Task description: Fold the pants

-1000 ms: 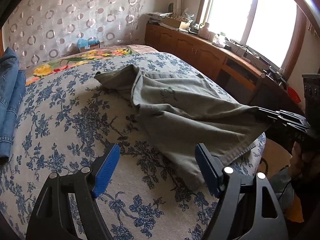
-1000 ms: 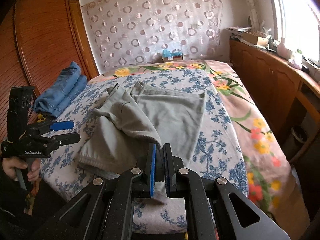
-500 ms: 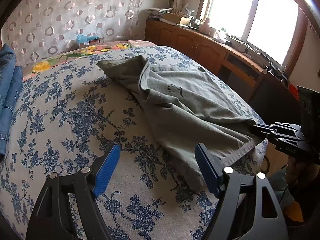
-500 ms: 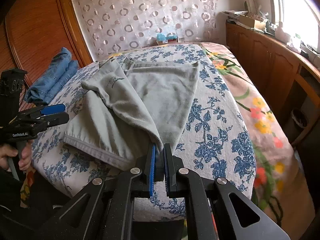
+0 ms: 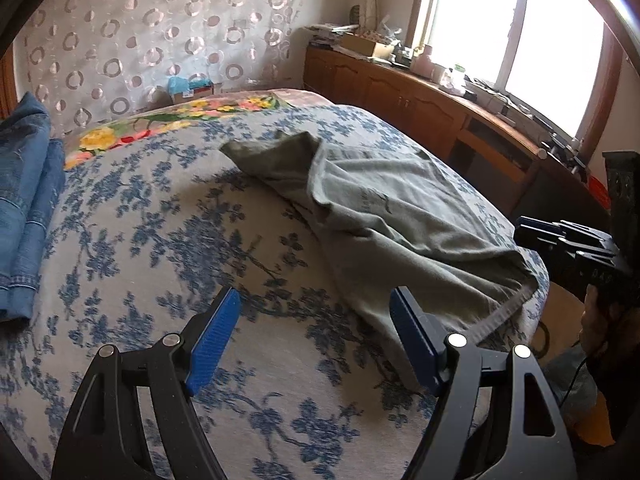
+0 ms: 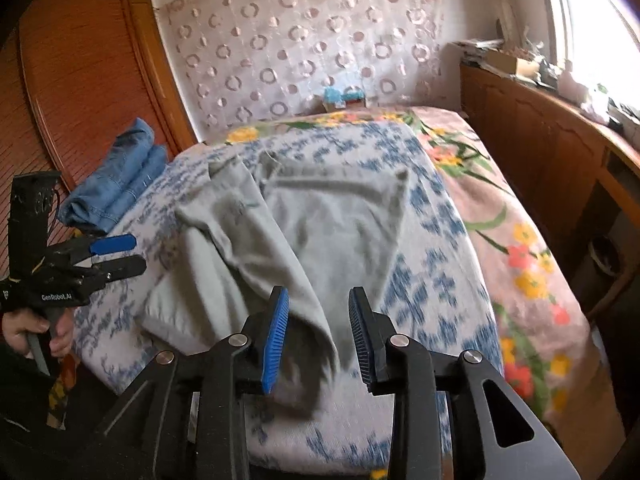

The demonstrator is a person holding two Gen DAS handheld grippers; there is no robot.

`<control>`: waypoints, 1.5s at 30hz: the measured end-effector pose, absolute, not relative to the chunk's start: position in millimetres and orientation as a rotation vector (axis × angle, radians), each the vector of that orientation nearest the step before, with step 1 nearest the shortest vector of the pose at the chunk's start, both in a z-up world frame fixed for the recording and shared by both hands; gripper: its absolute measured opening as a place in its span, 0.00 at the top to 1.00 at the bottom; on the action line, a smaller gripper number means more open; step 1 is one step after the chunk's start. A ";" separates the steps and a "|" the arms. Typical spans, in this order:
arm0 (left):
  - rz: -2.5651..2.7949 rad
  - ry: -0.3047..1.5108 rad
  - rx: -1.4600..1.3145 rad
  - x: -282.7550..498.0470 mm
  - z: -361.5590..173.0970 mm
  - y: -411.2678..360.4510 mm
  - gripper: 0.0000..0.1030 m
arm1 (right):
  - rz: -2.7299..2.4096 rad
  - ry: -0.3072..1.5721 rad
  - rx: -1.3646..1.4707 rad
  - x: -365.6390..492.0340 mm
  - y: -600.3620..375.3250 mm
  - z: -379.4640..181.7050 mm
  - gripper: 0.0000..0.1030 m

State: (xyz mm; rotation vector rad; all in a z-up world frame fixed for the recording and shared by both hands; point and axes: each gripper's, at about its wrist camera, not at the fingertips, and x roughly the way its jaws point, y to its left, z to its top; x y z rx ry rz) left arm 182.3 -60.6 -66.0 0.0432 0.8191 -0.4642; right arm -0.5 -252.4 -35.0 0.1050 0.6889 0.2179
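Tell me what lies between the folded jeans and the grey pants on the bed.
Only bare floral bedspread separates the folded jeans from the grey pants, clearest in the left wrist view.

Folded jeans point(image 6: 116, 184) on floral bedspread point(image 5: 160, 248); wooden cabinets point(image 5: 420, 96) under window point(image 5: 520, 32).

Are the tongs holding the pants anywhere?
No. The right tongs have just been opening, letting the gray pants go. The left tongs hang open over the bedspread.
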 end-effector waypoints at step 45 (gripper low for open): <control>-0.395 0.804 -0.018 205.1 -67.0 -9.7 0.24 | 0.431 0.710 -0.086 125.5 -151.9 -30.9 0.93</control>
